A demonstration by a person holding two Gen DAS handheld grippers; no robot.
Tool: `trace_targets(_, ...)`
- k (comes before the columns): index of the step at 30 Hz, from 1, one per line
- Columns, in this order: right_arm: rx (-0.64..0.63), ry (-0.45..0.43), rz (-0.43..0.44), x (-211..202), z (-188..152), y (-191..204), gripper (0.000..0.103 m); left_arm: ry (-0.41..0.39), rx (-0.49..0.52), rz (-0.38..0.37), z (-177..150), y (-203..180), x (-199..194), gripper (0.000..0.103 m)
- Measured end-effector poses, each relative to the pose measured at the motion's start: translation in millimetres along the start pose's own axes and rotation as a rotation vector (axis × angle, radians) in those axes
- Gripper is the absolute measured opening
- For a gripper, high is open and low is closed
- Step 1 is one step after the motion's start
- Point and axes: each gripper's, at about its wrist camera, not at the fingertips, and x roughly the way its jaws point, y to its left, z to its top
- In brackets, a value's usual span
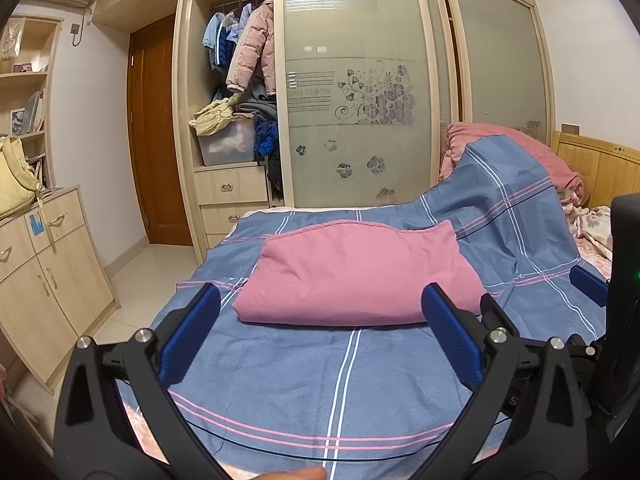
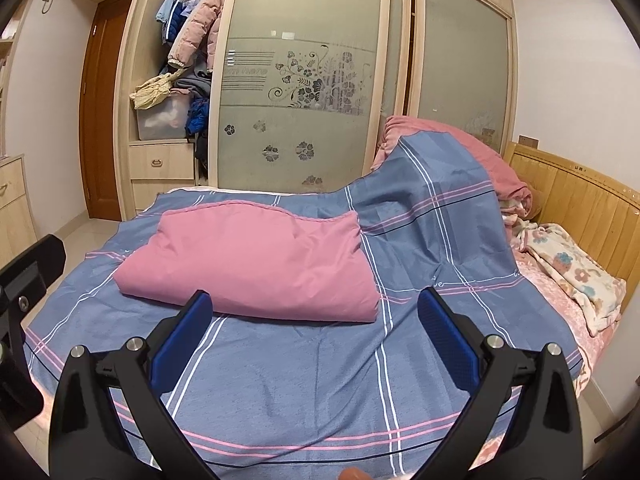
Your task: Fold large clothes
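Pink quilt (image 1: 356, 276), already folded into a thick rectangular bundle, lying on the blue plaid sheet (image 1: 304, 380) that covers the bed (image 2: 568, 200). In the left wrist view the bundle sits at 12 o'clock, just beyond the blue pads; in the right wrist view it lies toward 11 o'clock. The sheet runs up at 2 o'clock over a heap of pink bedding (image 2: 460, 140) near the headboard.

Left hand-held gripper (image 1: 320, 336): jaws spread wide, holding nothing, poised above the sheet just short of the quilt's near folded edge. Right hand-held gripper (image 2: 316, 332): likewise wide open and empty, its left pad close to the quilt's near edge; whether it touches the cloth cannot be told.

Handling, as judged from the folds: the quilt looks soft, padded and puffy, light for its bulk, and neither fragile nor slippery. It will sag and unfold if lifted at one point only. The layered near edge and its two near corners, one at 10 o'clock and one at 2 o'clock of the left view, seem the soundest places to take hold, with one gripper on each and all layers pinched together. The sheet beneath is thin and limp, and could be caught along with the quilt if the jaws bite too low.
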Motion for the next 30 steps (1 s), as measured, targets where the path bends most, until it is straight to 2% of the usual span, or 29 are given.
trace_targets(30, -0.011, -0.006, 0.019, -2.6, 2.3, 4.6, 0.102, 0.007, 0.013, -0.037, 2.9, -1.8, -2.9, 0.101)
